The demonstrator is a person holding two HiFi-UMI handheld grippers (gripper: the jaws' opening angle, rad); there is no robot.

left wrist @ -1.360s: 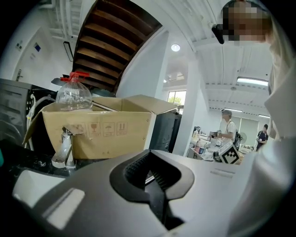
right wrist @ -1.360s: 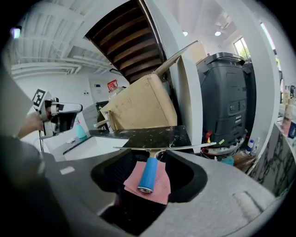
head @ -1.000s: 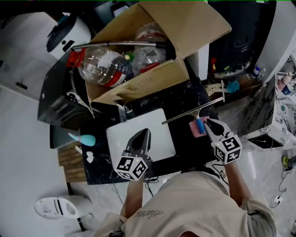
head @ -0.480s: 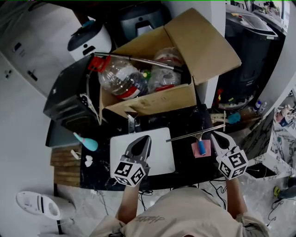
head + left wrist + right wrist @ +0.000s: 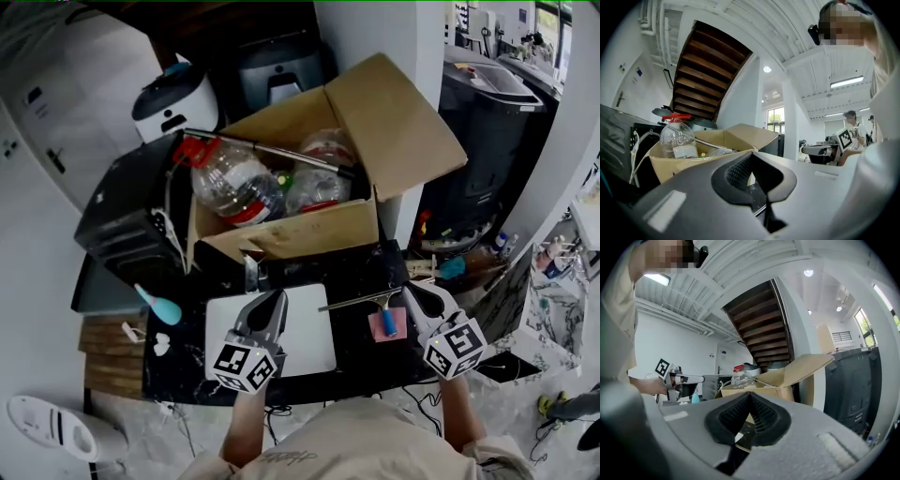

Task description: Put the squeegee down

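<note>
- The squeegee with a blue handle and long metal blade (image 5: 361, 300) lies on a pink cloth (image 5: 398, 326), just left of my right tongs (image 5: 412, 290).
- Its blade runs crosswise between the two tongs, and its handle points back toward me.
- My right tongs and left tongs (image 5: 274, 300) are both clenched on nothing.
- A second ago my right tips sat at the handle; now they stand clear of it.

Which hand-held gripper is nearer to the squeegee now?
Right. The right hand-held gripper is just right of the squeegee; the left hand-held gripper is over the white board, farther off.
</note>
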